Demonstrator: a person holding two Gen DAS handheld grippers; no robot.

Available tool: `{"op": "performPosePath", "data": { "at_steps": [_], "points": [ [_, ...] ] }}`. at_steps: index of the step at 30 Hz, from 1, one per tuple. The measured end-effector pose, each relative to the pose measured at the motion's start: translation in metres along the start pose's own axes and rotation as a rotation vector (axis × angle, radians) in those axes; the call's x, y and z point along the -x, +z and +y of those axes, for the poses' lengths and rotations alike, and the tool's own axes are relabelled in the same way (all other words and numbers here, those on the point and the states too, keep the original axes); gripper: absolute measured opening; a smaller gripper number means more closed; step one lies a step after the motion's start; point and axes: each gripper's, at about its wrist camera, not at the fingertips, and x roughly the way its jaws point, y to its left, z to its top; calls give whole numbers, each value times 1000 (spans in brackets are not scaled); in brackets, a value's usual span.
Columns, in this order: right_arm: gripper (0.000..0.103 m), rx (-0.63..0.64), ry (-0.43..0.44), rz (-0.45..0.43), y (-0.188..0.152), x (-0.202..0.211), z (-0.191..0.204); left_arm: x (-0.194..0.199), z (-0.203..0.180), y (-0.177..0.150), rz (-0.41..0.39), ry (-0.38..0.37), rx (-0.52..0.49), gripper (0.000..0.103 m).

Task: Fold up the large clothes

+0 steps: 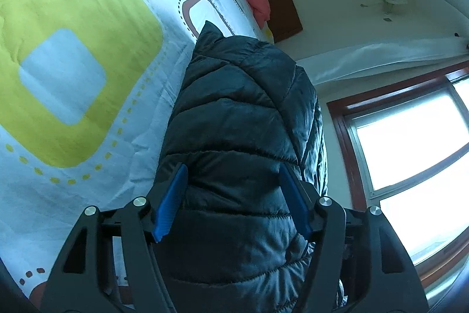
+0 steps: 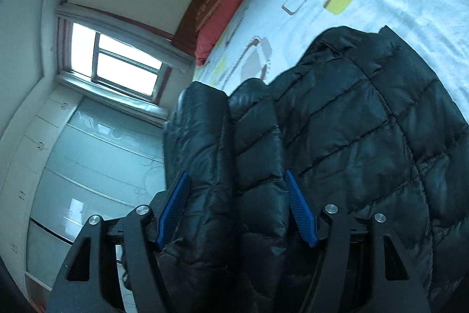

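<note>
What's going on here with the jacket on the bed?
A person is working a black puffer jacket on a bed with a patterned quilt, using two handheld grippers. The left gripper has a puffy section of the jacket between its blue pads, which stand apart. The right gripper straddles two bunched folds of the jacket, its pads likewise spread. Neither looks clamped, so the fold appears unfinished. A red pillow lies by the headboard.

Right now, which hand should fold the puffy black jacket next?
Probably right. The right gripper straddles two bunched folds of the jacket, with the flat body beside it. The left gripper straddles one.
</note>
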Motion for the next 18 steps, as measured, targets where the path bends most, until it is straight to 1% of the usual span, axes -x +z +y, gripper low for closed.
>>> {"op": "performPosePath", "data": {
  "at_steps": [2,3,6,7,8,9,10,11,12,13,15,18],
  "points": [
    [68,14,11,6,-1,0,2,-2,0,1,3,5,-1,63],
    [70,27,7,10,-2,-2,3,-4,0,1,5,6,-3,64],
    [71,59,-28,21,-4,-7,4,-7,-5,1,13,21,-28,64],
    [69,66,-44,26,-5,-9,3,-8,-6,0,15,27,-35,64],
    [64,77,-72,39,-7,-13,3,-9,-8,0,16,33,-44,64],
    [47,86,-87,44,-8,-15,4,-10,-9,0,17,38,-50,64],
    [37,93,-99,45,-9,-16,4,-11,-10,-1,17,42,-55,64],
    [32,100,-105,43,-9,-17,4,-11,-11,-1,17,45,-61,64],
    [25,111,-109,32,-9,-16,7,-11,-13,-2,17,52,-68,64],
    [20,120,-108,17,-9,-11,7,-10,-15,-1,17,54,-71,64],
    [17,148,-102,-30,-6,3,15,-6,-23,0,20,37,-76,64],
    [15,179,-90,-98,6,34,23,1,-35,0,23,-21,-74,64]
  ]
}}
